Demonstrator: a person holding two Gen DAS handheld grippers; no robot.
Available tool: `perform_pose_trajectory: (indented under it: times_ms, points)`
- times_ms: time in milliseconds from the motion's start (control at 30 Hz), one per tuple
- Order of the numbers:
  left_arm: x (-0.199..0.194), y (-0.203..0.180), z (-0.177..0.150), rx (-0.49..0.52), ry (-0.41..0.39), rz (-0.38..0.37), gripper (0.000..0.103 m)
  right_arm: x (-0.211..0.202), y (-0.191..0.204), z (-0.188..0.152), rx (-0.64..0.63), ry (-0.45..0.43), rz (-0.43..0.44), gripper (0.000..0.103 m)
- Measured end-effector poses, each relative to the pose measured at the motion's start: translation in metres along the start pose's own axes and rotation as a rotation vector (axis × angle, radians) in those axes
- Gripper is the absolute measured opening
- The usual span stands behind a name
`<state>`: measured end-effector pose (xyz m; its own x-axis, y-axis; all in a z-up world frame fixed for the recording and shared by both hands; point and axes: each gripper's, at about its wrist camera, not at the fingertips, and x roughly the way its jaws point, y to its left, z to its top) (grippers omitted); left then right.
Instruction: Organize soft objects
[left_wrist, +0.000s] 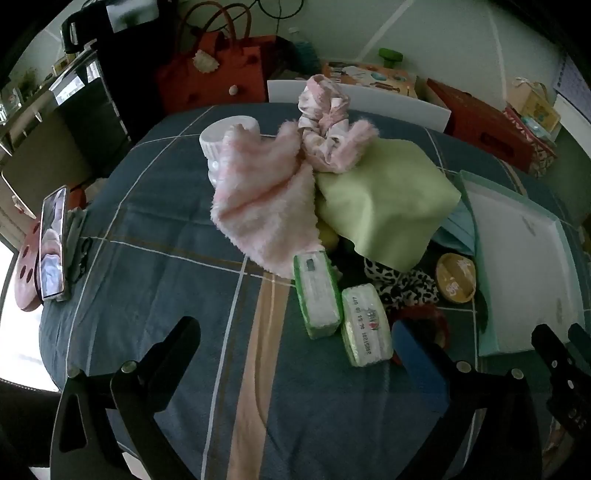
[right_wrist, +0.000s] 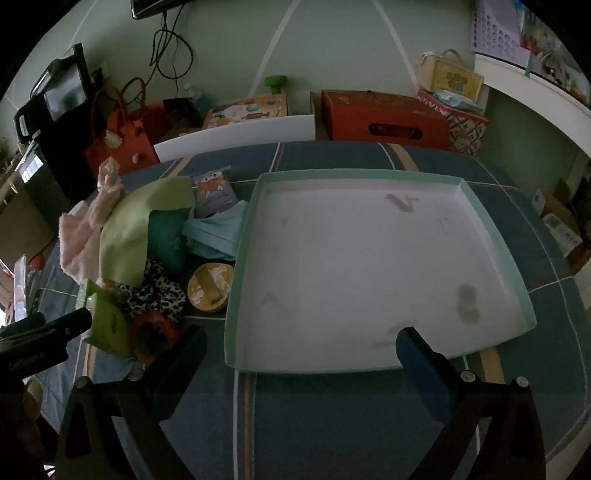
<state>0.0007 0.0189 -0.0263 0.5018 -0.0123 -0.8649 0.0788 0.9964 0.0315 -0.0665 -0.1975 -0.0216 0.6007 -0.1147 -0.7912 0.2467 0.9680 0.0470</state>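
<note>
A heap of soft things lies on the blue checked tablecloth: a fluffy pink cloth (left_wrist: 266, 199), a pink scrunchie (left_wrist: 327, 122), a light green cloth (left_wrist: 388, 195), a leopard-print scrunchie (left_wrist: 402, 284) and two green tissue packs (left_wrist: 317, 295) (left_wrist: 365, 325). The heap also shows at the left of the right wrist view, with the green cloth (right_wrist: 133, 229) on top. My left gripper (left_wrist: 295, 343) is open and empty, just short of the tissue packs. My right gripper (right_wrist: 299, 350) is open and empty over the near edge of the white tray (right_wrist: 495, 229), which holds nothing.
A phone (left_wrist: 53, 243) stands at the table's left edge. A round yellow tin (right_wrist: 210, 286) and a red ring-shaped thing (right_wrist: 155, 332) lie between heap and tray. A white ribbed cup (left_wrist: 221, 140) lies behind the pink cloth. Red bag (left_wrist: 210, 81) and boxes (right_wrist: 384, 118) stand beyond the table.
</note>
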Motion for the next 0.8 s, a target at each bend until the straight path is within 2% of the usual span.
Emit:
perform_pose_trajectory:
  times_ms: [800]
  points:
    - [-0.008,0.005,0.015,-0.049,0.012,0.018,0.103,-0.002,-0.002,0.000,0.003,-0.010,0.003,0.103]
